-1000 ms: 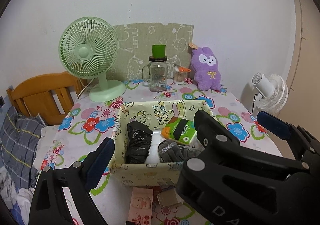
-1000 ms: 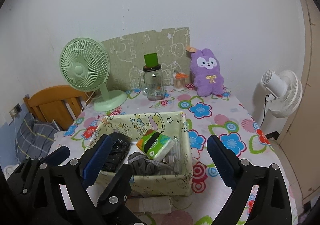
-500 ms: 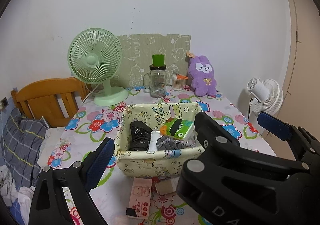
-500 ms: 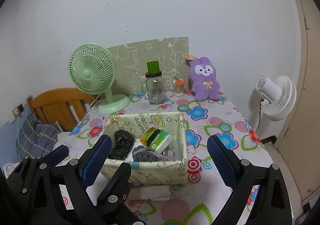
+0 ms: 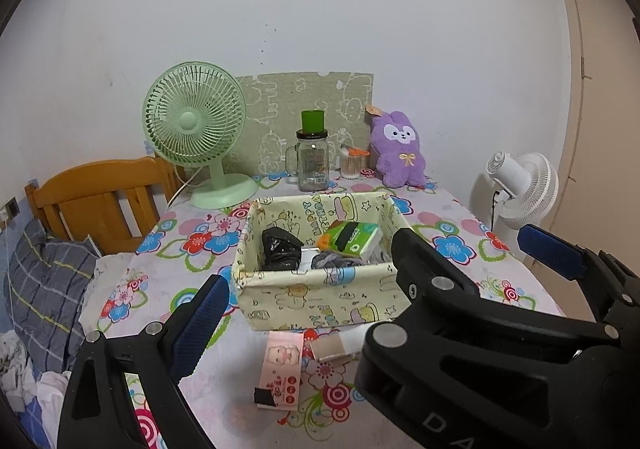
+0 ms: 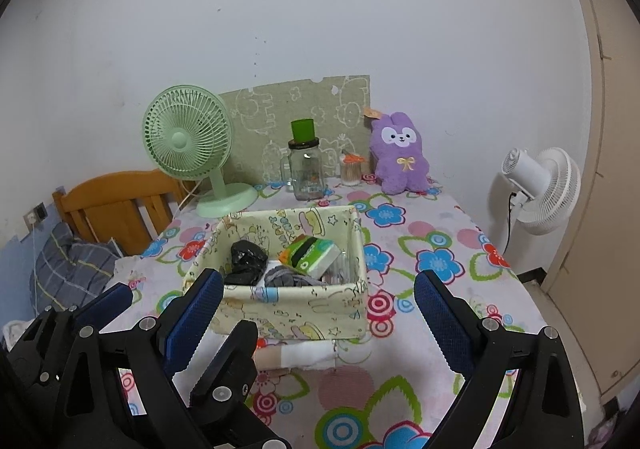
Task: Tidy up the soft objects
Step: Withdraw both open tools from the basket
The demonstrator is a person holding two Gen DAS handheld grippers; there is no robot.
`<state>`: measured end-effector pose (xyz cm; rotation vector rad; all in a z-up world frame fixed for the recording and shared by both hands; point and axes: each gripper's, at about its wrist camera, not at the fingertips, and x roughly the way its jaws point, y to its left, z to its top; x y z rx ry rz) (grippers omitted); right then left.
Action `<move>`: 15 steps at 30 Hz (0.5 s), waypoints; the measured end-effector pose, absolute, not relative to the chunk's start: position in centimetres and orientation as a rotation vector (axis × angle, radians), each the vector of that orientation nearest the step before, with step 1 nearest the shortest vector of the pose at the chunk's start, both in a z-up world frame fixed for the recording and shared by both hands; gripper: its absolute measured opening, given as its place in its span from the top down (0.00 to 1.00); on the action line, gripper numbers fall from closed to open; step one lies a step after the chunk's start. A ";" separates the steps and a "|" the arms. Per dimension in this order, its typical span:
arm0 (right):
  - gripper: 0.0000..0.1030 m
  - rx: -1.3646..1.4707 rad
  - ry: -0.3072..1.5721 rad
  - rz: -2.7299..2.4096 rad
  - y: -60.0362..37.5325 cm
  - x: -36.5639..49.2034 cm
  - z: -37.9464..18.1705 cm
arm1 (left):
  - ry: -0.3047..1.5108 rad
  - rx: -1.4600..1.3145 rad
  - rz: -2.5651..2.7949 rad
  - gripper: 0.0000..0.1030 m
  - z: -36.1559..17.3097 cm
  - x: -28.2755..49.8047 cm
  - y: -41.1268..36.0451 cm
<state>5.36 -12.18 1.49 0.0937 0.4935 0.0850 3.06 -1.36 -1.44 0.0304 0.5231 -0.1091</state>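
A floral tabletop (image 6: 436,233) carries a fabric basket (image 6: 296,313) holding soft items. Both the left hand-held gripper (image 5: 372,273) and right hand-held gripper (image 6: 320,305) hover spread, empty.

1. Your tablecloth (image 6: 420,209) is pale pink-white with big flowers and rings in blue, red, pink and green.
2. The fabric box (image 6: 296,313) at its centre is cream-yellow, printed with cartoon figures, stars and letters.
3. Inside it you see a black bundle (image 6: 246,261), grey cloth (image 6: 288,279) and a tissue pack (image 6: 316,255) in green, orange and white.
4. At 12 o'clock from the box stands a clear jar (image 6: 306,173) with a green cup (image 6: 303,130) on top.
5. At 1 o'clock sits a purple plush (image 6: 398,161) with a white face and yellow bow.
6. At 10 o'clock, the desk fan (image 6: 188,141) is mint green.
7. Your gripper pads (image 6: 440,319) are blue on black frames.
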 end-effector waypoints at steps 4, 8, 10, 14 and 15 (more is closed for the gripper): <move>0.05 0.096 0.490 0.089 -12.0 4.7 0.9 | 0.523 0.021 -0.112 0.06 -2.1 2.4 -1.2; 0.05 0.095 0.498 0.088 -11.8 4.4 0.0 | 0.533 0.024 -0.103 0.06 -3.0 2.2 -1.1; 0.05 0.097 0.510 0.092 -11.7 4.4 -0.6 | 0.540 0.031 -0.094 0.06 -3.5 2.0 -1.0; 0.05 0.100 0.525 0.100 -11.4 4.4 -1.7 | 0.560 0.026 -0.094 0.06 -4.7 2.0 -0.7; 0.05 0.100 0.528 0.101 -11.3 4.4 -2.0 | 0.568 0.020 -0.097 0.06 -4.9 2.1 -0.6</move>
